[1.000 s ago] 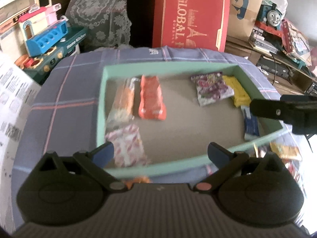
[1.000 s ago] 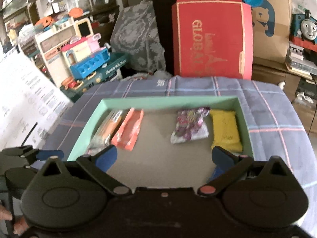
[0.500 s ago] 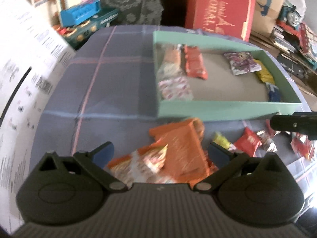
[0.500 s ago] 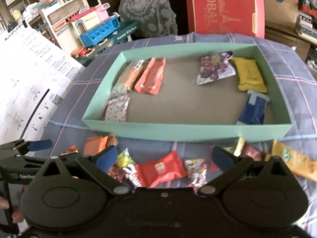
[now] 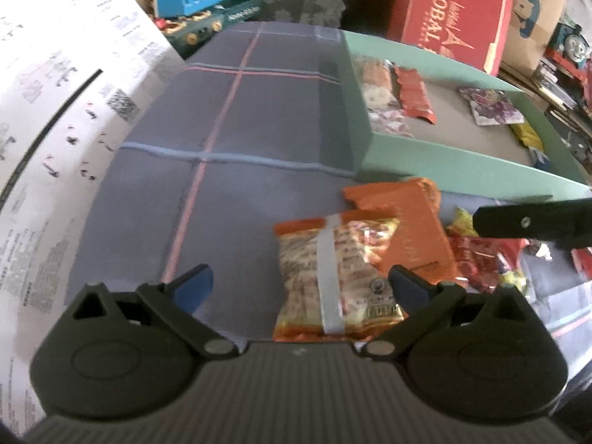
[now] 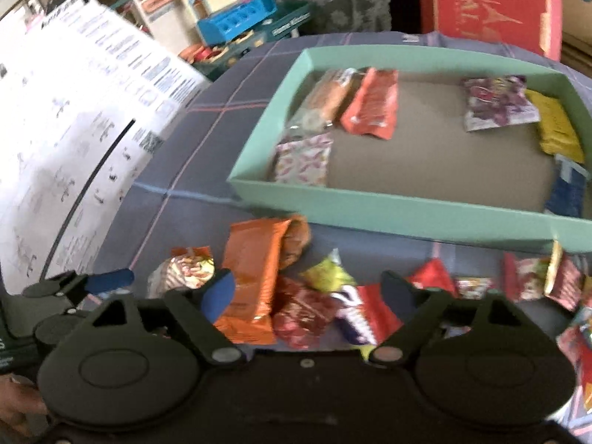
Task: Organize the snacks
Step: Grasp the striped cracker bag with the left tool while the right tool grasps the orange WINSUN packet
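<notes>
Left claw (image 5: 299, 283) spread over crinkly orange-and-clear snack packet (image 5: 333, 277), grey seam strip; right claw (image 6: 309, 290) spread

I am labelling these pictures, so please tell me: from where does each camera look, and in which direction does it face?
Left wrist: sits on the left gripper, faces the taped snack packet; its open fingers show, also a right gripper finger.
Right wrist: sits on the right gripper, faces the loose snack pile; its open fingers show.
Shared: the green tray, the orange packet.
</notes>
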A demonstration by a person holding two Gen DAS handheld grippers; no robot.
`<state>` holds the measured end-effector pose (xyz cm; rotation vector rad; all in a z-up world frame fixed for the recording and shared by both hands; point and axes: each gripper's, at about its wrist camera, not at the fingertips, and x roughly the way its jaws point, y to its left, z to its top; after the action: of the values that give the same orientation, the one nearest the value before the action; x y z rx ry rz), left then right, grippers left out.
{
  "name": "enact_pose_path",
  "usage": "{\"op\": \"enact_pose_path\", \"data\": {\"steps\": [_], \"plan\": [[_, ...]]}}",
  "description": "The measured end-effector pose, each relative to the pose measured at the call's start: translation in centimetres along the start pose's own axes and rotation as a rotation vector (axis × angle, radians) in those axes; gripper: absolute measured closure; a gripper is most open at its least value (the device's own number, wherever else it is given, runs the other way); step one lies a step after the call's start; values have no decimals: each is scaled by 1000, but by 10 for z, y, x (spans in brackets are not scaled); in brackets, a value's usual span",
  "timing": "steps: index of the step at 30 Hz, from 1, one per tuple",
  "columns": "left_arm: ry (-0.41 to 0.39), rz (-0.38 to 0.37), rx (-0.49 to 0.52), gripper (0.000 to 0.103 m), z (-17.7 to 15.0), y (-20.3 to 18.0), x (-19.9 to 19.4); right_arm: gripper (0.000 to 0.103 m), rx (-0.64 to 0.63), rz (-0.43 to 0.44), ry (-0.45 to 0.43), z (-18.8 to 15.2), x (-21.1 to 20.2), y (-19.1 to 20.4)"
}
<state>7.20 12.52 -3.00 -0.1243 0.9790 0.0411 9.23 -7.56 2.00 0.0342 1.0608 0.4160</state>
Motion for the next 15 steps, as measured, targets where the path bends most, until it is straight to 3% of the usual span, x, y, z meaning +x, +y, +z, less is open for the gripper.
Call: {"op": "enact_pose_path", "data": {"steps": [6,9,15], "plan": [[-14,35,-50,1,3,26,3,40,-49,-16,25,2,21,27],[-18,52,-75,8,4,37,6,40,-55,-28,40,3,31,37],[1,26,-113,10,0,56,10,40,-85,-68,52,3,48,59]]}}
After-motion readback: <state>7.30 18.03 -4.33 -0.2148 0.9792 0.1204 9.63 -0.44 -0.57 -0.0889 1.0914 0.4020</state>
